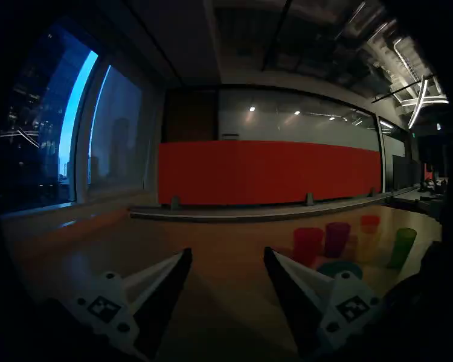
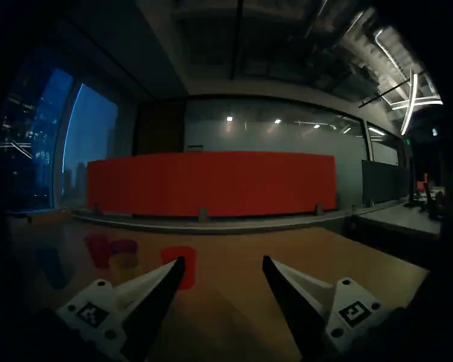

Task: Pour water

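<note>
Left gripper view: left gripper (image 1: pixel 227 252) hovers above the wooden table (image 1: pixel 166 235), jaws spread and empty, with the coloured cups (image 1: pixel 337 238) clustered ahead to its right (presumably grouped for pouring). Right gripper view: right gripper (image 2: pixel 223 260), likewise spread, faces a red cup (image 2: pixel 190 271). No legible writing; the fingers carry square coded markers (image 1: pixel 103 308).

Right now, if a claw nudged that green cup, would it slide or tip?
The green cup looks like thin translucent plastic, so probably light and easy to slide on the smooth wooden table. It stands upright, taller than wide, so a high push would likely tip it. Its contents are too dim to judge.
</note>
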The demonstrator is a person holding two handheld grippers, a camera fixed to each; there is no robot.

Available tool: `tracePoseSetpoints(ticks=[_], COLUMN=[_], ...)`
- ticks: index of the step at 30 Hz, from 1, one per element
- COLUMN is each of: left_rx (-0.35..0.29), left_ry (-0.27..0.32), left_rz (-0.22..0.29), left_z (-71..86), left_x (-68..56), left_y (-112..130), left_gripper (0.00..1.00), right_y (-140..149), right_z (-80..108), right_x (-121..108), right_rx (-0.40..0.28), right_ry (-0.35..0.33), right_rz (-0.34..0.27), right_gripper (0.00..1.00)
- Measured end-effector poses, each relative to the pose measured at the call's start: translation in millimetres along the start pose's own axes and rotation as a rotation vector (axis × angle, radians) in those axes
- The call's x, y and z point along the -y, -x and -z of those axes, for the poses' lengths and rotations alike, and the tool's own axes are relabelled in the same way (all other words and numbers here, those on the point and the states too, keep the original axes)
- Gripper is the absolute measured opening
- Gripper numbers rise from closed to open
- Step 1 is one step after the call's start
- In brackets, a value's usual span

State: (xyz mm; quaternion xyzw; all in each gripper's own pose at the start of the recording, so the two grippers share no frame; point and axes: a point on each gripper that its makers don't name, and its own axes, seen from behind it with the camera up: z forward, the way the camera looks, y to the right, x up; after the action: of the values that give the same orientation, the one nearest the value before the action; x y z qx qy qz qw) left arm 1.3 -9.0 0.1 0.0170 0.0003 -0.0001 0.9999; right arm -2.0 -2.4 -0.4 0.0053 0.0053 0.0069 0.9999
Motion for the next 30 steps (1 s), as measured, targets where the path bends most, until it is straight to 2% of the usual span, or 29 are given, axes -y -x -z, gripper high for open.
tracePoseSetpoints(ticks=[30], left_rx=[0.0], left_ry=[0.0], left_rz=[0.0], left_z=[0.2], left_x=[0.8], left_y=[0.2], left_gripper=[0.88], right_y=[-1.3], right_z=[0.1], right_x=[0.6], right_rx=[0.01], right_ry=[-0.001], right_rz=[0.012], right_gripper=[0.99])
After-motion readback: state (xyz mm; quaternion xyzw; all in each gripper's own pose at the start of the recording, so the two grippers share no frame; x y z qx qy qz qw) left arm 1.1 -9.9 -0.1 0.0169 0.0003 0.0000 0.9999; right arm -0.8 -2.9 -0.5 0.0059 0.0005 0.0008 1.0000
